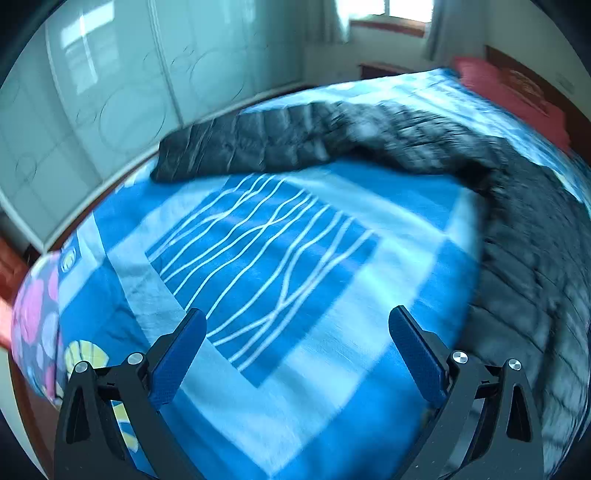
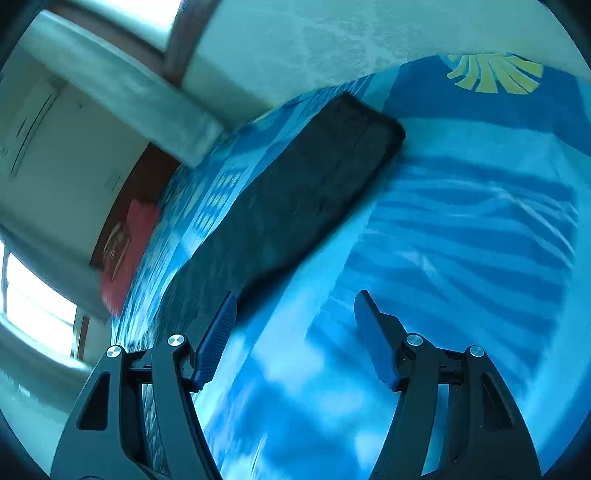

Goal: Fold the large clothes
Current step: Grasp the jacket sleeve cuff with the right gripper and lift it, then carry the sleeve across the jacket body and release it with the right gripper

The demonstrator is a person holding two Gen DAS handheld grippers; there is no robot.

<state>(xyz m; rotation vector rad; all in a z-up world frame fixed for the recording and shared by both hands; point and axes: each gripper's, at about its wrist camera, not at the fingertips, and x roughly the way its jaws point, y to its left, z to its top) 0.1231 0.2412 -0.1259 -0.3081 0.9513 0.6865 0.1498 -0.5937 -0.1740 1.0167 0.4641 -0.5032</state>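
A large black quilted down coat [image 1: 332, 136] lies spread on the blue patterned bedspread [image 1: 280, 258]. In the left wrist view it runs across the far side and down the right edge. My left gripper [image 1: 297, 332] is open and empty above the bedspread, the coat to its right. In the right wrist view one long dark part of the coat [image 2: 295, 199] stretches away from me. My right gripper [image 2: 295, 314] is open and empty above the bedspread [image 2: 461, 240], its left finger beside the coat's near edge. Both views are motion-blurred.
White wardrobe doors [image 1: 110, 92] stand along the bed's far left side. A red pillow [image 1: 509, 88] lies by the wooden headboard under a window [image 1: 406, 7]. The pillow also shows in the right wrist view [image 2: 125, 251]. A flowered cover [image 1: 37, 306] hangs over the left edge.
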